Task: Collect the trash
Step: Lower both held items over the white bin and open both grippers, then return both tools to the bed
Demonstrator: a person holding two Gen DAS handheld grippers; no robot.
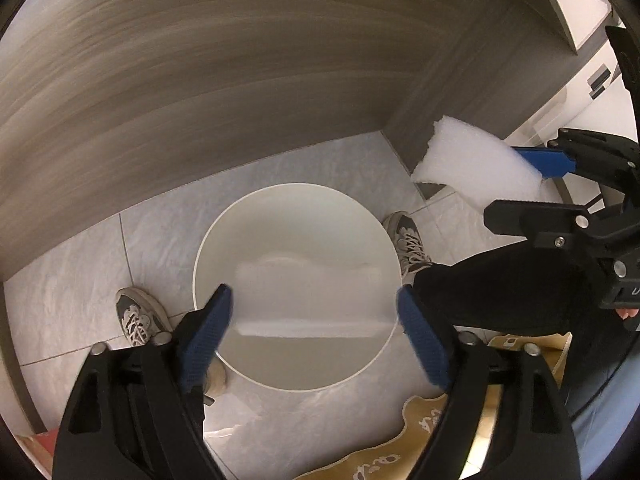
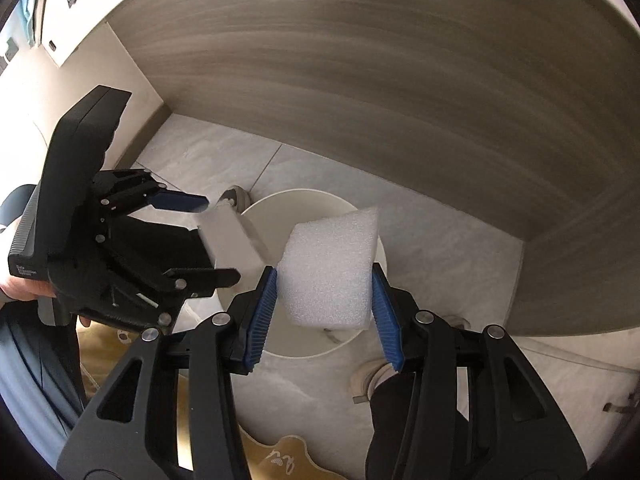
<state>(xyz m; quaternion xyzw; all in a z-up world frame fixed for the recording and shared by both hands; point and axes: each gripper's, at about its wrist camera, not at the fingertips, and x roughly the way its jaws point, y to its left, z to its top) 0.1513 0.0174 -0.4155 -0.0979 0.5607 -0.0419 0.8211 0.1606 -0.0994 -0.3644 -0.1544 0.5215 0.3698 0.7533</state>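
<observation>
A round white bin (image 1: 296,240) stands on the tiled floor below both grippers; it also shows in the right wrist view (image 2: 304,200). My left gripper (image 1: 314,312) is open above the bin, and a blurred pale flat piece (image 1: 308,300) hangs between its fingers over the opening; the right wrist view shows this grey-white piece (image 2: 232,236) just past the left gripper (image 2: 216,236), apparently loose. My right gripper (image 2: 324,296) is shut on a white foam block (image 2: 332,264) held over the bin rim. In the left wrist view the foam block (image 1: 476,160) and right gripper (image 1: 532,180) are at the upper right.
A grey wood-grain cabinet front (image 1: 200,80) rises right behind the bin. The person's sneakers (image 1: 136,316) (image 1: 408,240) stand either side of it. A yellow patterned mat (image 1: 424,432) lies on the floor at the near side. White walls are at the far right.
</observation>
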